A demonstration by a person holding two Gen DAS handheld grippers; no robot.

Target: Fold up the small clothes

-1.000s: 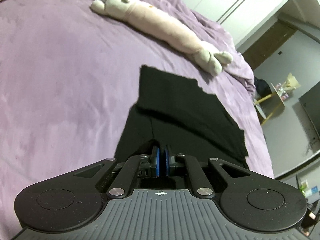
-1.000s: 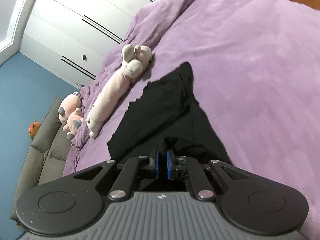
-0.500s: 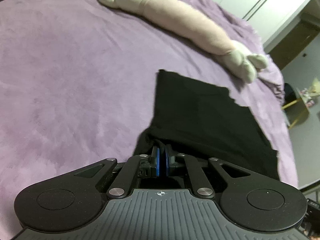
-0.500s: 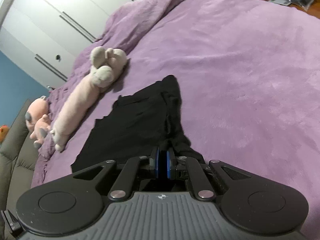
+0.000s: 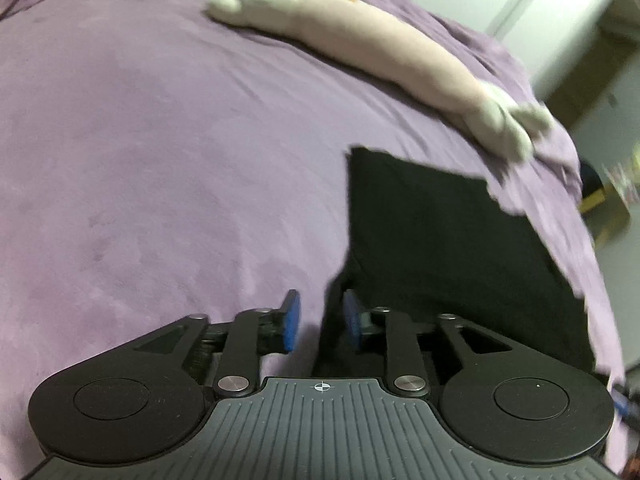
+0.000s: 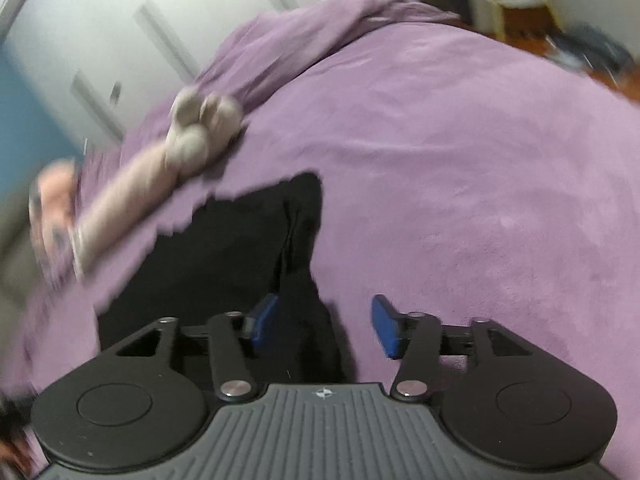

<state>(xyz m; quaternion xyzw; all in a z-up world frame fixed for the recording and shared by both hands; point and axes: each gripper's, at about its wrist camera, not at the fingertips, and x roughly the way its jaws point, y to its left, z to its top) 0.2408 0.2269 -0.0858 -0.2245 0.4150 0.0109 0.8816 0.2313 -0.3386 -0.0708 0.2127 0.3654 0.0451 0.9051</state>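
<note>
A black garment (image 5: 452,240) lies folded over on the purple bedspread (image 5: 160,160). In the left wrist view my left gripper (image 5: 318,322) is open, with the garment's near left corner lying loose between its blue pads. In the right wrist view the same black garment (image 6: 224,260) lies ahead and to the left. My right gripper (image 6: 326,326) is open wide, with the garment's near right edge between its pads and touching neither that I can see. Both views are blurred by motion.
A long pale plush toy (image 5: 372,52) lies across the bed just beyond the garment; it also shows in the right wrist view (image 6: 160,176). White wardrobe doors (image 6: 100,40) stand behind. The bed's right edge (image 5: 600,264) drops off beside the garment.
Both grippers were shut on the garment's near edge and carried it forward over the far half. Now both have opened and the cloth lies loose on the bed.
</note>
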